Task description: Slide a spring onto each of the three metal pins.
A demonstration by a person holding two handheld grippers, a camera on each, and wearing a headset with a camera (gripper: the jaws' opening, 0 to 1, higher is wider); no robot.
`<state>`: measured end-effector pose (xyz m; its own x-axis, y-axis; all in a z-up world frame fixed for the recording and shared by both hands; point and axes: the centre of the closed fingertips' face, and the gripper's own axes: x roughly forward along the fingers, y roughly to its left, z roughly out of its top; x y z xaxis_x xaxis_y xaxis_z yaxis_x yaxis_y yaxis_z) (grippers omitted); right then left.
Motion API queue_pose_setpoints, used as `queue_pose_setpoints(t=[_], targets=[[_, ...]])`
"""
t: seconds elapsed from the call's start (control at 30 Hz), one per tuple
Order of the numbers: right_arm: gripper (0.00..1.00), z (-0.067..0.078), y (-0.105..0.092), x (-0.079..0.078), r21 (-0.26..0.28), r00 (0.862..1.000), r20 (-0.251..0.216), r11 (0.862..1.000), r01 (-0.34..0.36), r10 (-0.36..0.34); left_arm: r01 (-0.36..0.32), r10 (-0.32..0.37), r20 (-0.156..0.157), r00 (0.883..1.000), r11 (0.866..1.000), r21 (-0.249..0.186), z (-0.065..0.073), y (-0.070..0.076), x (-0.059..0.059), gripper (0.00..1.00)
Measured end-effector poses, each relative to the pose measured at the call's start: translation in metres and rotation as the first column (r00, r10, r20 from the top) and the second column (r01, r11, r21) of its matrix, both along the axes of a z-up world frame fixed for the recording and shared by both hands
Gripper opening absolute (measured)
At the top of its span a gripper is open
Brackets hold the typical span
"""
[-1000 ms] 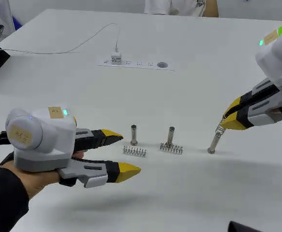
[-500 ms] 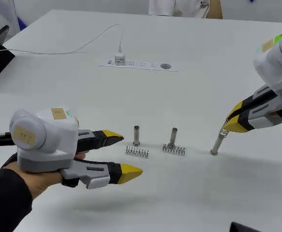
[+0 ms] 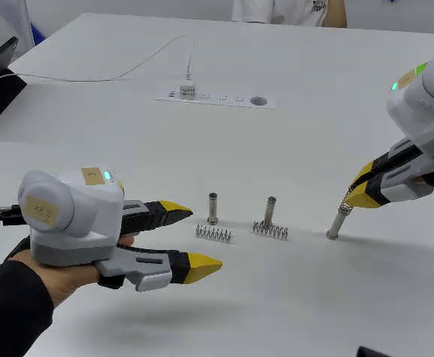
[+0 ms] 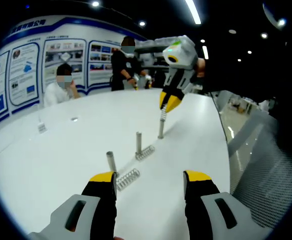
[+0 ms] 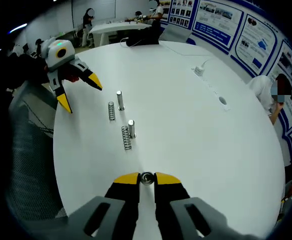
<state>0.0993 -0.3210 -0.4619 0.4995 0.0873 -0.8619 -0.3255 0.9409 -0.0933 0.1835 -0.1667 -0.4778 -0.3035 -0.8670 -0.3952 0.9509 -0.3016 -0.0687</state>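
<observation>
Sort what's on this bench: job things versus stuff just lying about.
For the job: left pin, middle pin, right pin; left spring and middle spring, lying loose; third spring, held by the right gripper over the right pin; left gripper, open.
Lying about: power strip, plug, white cable.

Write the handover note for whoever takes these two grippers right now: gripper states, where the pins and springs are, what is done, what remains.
Left gripper: open, holding nothing, hovering near the left pin.
Right gripper: shut on a spring at the top of the right pin.
First loose spring lies by the left pin, second loose spring by the middle pin.
Done: no spring looks fully seated.
Left: seat this spring, then fit the other two.
</observation>
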Motion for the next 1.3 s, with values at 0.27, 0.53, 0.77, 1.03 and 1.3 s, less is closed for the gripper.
queue_pose_setpoints(t=[0.27, 0.53, 0.77, 1.03, 1.3], targets=[[0.12, -0.011, -0.001, 0.002, 0.002, 1.000, -0.019, 1.000, 0.001, -0.001, 0.004, -0.004, -0.005, 1.000, 1.000, 0.006, -0.002, 0.000, -0.002, 0.55], [0.12, -0.022, -0.002, 0.002, 0.001, 0.999, -0.037, 1.000, 0.001, 0.000, 0.001, -0.001, -0.004, 1.000, 1.000, 0.007, -0.002, 0.000, -0.002, 0.55], [0.12, -0.032, -0.002, 0.003, 0.002, 0.999, -0.048, 1.000, 0.007, -0.007, 0.001, -0.001, -0.003, 1.000, 1.000, 0.009, -0.003, 0.001, -0.003, 0.55], [0.12, -0.042, -0.003, 0.002, 0.006, 0.998, -0.063, 1.000, 0.017, -0.017, 0.001, -0.001, -0.003, 1.000, 1.000, 0.011, -0.003, 0.001, -0.002, 0.55], [0.12, -0.048, -0.003, 0.002, 0.011, 0.997, -0.074, 1.000, 0.025, -0.024, -0.002, 0.002, -0.004, 1.000, 1.000, 0.012, -0.004, 0.001, -0.002, 0.55]])
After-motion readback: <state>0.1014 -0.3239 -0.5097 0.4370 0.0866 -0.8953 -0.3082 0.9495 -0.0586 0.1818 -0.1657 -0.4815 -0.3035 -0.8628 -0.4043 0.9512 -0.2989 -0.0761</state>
